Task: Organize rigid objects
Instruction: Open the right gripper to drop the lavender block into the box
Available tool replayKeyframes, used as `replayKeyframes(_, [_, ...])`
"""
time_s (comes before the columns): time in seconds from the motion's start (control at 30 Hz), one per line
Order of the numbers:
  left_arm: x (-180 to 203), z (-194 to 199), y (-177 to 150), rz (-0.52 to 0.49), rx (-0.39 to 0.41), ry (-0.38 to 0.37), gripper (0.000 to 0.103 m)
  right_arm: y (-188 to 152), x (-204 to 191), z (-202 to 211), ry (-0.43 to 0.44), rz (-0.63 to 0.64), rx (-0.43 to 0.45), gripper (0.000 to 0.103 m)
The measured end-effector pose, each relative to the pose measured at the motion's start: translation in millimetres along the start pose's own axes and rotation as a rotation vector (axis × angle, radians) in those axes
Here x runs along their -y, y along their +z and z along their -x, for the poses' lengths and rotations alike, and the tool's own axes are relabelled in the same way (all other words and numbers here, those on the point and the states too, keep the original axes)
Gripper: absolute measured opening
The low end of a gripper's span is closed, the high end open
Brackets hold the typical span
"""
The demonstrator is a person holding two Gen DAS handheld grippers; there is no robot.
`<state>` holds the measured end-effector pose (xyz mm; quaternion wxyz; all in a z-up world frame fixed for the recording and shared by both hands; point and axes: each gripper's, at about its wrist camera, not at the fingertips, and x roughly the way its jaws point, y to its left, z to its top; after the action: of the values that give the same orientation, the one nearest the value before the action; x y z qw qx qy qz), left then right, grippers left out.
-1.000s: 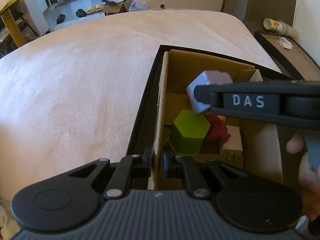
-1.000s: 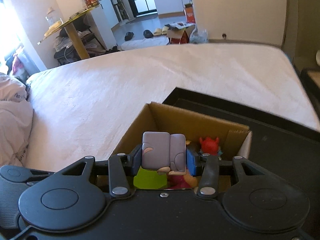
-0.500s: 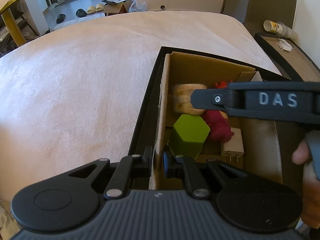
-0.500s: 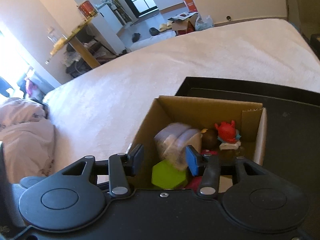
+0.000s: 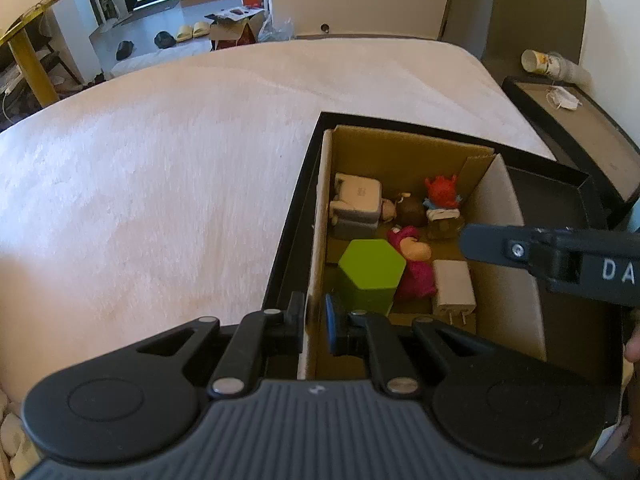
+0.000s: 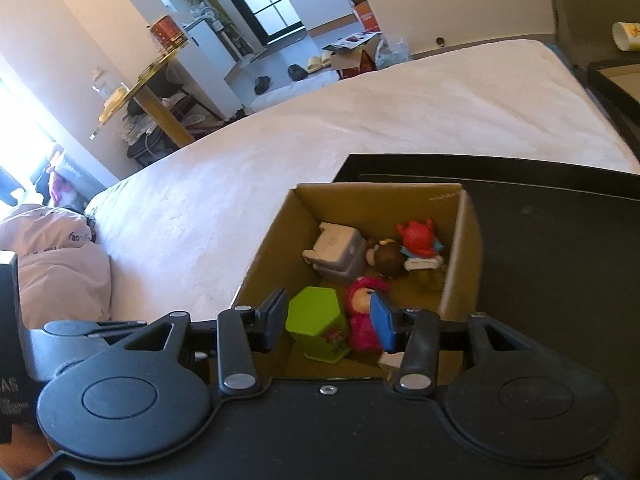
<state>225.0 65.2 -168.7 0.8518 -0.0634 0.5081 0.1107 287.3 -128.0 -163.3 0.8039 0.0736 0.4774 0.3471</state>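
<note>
An open cardboard box (image 5: 400, 148) (image 6: 372, 200) sits inside a black tray (image 5: 560, 184) on the bed. In it lie a grey-white toy block (image 5: 356, 204) (image 6: 336, 252), a green hexagonal box (image 5: 370, 272) (image 6: 318, 320), a pink figure (image 5: 414, 268) (image 6: 364, 316), a red figure (image 5: 440, 192), a brown-headed figure (image 5: 410, 212) and a white charger (image 5: 454, 288). My left gripper (image 5: 314, 326) is shut on the box's left wall near its front corner. My right gripper (image 6: 329, 322) hovers open above the box's near end, nothing between its pads.
A pale bedspread (image 5: 160, 180) stretches to the left and beyond the tray. A dark bedside shelf (image 5: 568, 120) with a paper cup (image 5: 536, 62) and a mask stands at the right. A pink pillow (image 6: 52, 264) lies at the left. A person's fingertip (image 5: 632, 344) shows at the right edge.
The grey-white block left my right gripper and now lies in the box's far left corner. The right gripper drew back toward the right. The left gripper kept its hold on the wall.
</note>
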Motion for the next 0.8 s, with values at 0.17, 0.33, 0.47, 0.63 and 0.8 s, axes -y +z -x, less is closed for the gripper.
replayKeyframes(0.17, [1,11,1,-0.006,0.021,0.003,0.010,-4,4,16,-0.024,-0.016,0.023,0.046])
replayKeyframes(0.33, [4,22,0,-0.014,0.033,0.004,0.010,-12,8,33,-0.053,-0.032,0.048,0.048])
replayKeyframes(0.47, [10,33,-3,-0.022,0.043,0.004,0.011,-21,13,46,-0.098,-0.056,0.065,0.053])
replayKeyframes(0.63, [16,42,-7,-0.032,0.048,-0.011,0.012,-30,18,60,-0.134,-0.080,0.091,0.062])
replayKeyframes(0.8, [24,51,-13,-0.042,0.049,-0.026,0.014,-41,21,73,-0.192,-0.096,0.117,0.077])
